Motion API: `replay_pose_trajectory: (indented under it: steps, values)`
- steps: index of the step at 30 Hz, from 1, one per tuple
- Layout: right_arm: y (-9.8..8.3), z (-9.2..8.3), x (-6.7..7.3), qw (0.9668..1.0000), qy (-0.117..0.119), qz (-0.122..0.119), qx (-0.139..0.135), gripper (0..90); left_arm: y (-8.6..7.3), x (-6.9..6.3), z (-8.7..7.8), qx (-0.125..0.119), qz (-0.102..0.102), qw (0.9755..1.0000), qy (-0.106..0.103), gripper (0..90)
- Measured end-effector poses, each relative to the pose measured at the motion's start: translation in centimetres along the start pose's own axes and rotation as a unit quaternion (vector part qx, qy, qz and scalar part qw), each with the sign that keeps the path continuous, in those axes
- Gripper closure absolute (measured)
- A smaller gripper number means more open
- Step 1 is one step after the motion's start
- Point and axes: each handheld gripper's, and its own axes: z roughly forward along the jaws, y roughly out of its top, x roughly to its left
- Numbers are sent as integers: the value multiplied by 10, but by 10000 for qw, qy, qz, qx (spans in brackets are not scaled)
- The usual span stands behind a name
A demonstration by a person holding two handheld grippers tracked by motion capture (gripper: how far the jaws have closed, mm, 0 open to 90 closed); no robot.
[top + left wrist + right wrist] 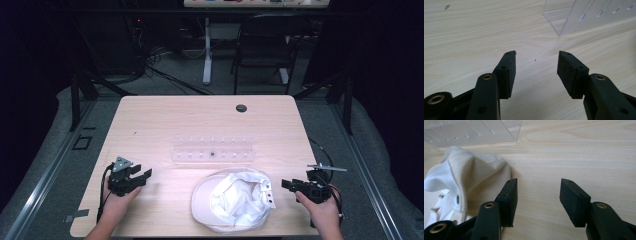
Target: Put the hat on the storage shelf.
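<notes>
Flanking white cap [234,200], left tool [137,178] and right tool [292,185] agape, clear rack [212,149] behind

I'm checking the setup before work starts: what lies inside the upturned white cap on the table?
The white fabric cap lies upside down; inside shows only its own crumpled lining and strap. Whatever sits beneath those folds, or under the cap on the wooden table, is covered.

A cap [232,200] lies before a rack [212,149].
</notes>
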Motion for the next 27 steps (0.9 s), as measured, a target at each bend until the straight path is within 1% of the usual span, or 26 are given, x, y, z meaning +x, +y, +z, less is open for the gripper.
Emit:
replay_pose_trajectory:
  steps: [1,5,10,11,12,14,16,17,18,19,22,23,27]
  values:
    - [2,-1,1,10000,8,-49,77,483,0,-1,1,27,21,10000,-8,496]
    - [9,-6,10,9994,50,-105,325,484,-1,-4,4,99,49,9999,-38,496]
    - [17,-12,17,9984,230,-70,503,490,-2,-5,5,136,85,9999,-49,496]
    - [18,-13,17,9980,247,-103,574,490,-2,-5,5,134,69,9999,-50,495]
    - [20,-14,19,9977,225,-94,640,492,-2,-5,5,130,71,9999,-50,495]
    - [22,-15,20,9966,211,-172,782,492,-2,-5,4,111,57,9999,-48,496]
    - [24,-15,21,9956,247,-195,887,491,-2,-6,5,106,46,9999,-44,495]
    - [24,-15,21,9956,247,-195,887,491,-2,-6,5,106,46,9999,-44,497]
    - [25,-16,22,9942,352,-38,1016,491,-2,-6,5,105,34,9999,-51,497]
    - [25,-16,22,9939,382,27,1037,495,-2,-6,5,110,55,9999,-49,501]
    - [26,-16,23,9913,473,105,1221,502,-2,-6,5,135,100,9998,-55,500]
    - [26,-16,23,9902,517,148,1290,503,-2,-7,6,108,59,9999,-69,499]
    - [26,-15,23,9862,644,229,1508,504,-2,-7,6,160,132,9998,-78,496]
